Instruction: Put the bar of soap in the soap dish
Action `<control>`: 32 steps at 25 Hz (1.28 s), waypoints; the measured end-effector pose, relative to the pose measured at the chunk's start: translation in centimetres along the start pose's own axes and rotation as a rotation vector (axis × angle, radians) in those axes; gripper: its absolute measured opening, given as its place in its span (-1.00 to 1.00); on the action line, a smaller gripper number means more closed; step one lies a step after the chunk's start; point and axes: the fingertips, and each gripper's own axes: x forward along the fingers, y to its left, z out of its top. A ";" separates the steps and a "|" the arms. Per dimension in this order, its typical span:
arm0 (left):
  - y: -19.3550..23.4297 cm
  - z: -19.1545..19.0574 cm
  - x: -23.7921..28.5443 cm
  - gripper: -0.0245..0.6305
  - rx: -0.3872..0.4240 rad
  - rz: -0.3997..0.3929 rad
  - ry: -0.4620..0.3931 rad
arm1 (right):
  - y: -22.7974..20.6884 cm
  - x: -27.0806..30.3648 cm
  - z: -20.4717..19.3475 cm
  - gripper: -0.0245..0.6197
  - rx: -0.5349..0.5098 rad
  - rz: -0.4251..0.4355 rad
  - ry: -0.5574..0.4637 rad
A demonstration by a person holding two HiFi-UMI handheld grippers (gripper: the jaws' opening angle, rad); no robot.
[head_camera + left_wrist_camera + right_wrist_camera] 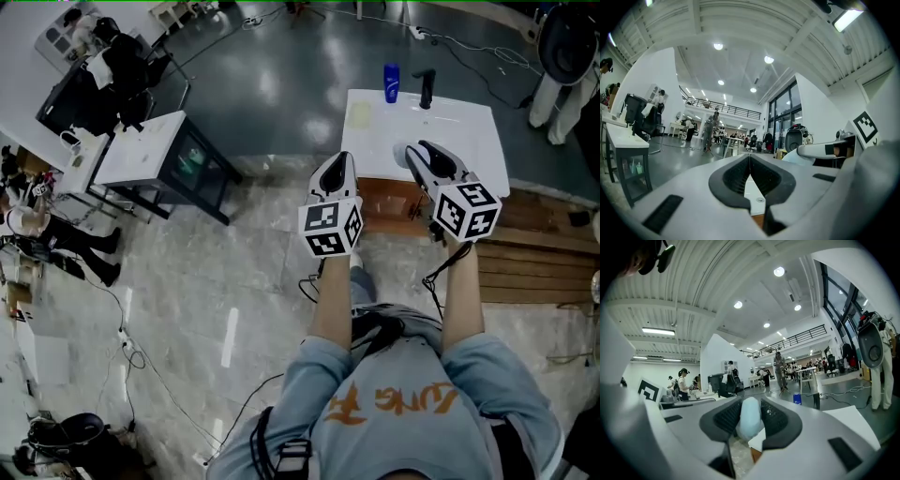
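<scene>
My right gripper (751, 401) is shut on a pale blue bar of soap (750, 417), which stands upright between the ribbed pads. In the head view that gripper (417, 148) reaches over the near edge of a white counter (469, 127). A pale yellowish rectangle (361, 114), possibly the soap dish, lies at the counter's far left. My left gripper (339, 159) is beside the right one, at the counter's near left edge. Its jaws (750, 157) meet at the tips with nothing between them.
A blue bottle (391, 82) and a black tap (427, 88) stand at the counter's far edge. A wooden platform (525, 253) runs under and to the right of the counter. A dark cabinet table (164, 155) stands left, with people and cables beyond.
</scene>
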 end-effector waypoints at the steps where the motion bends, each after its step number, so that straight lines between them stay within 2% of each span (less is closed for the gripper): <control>1: 0.6 -0.5 1.1 -0.85 -0.008 -0.002 0.011 | -0.5 1.0 -0.2 -0.48 -0.002 -0.006 0.013; 11: 8.4 -8.4 11.2 -0.85 -0.138 0.031 0.176 | -5.9 12.9 -6.2 -0.48 0.042 -0.024 0.203; 20: 15.2 -11.6 20.8 -0.85 -0.186 0.028 0.271 | -10.3 23.4 -8.4 -0.48 0.069 -0.044 0.306; 24: 16.6 -12.1 24.8 -0.85 -0.180 0.015 0.285 | -12.6 25.9 -8.6 -0.48 0.074 -0.071 0.311; 28: 15.5 -14.1 26.8 -0.85 -0.183 0.005 0.333 | -15.6 25.8 -9.9 -0.48 0.096 -0.086 0.349; 32: 15.2 -15.5 28.2 -0.85 -0.190 0.029 0.366 | -17.7 26.6 -11.1 -0.48 0.119 -0.062 0.383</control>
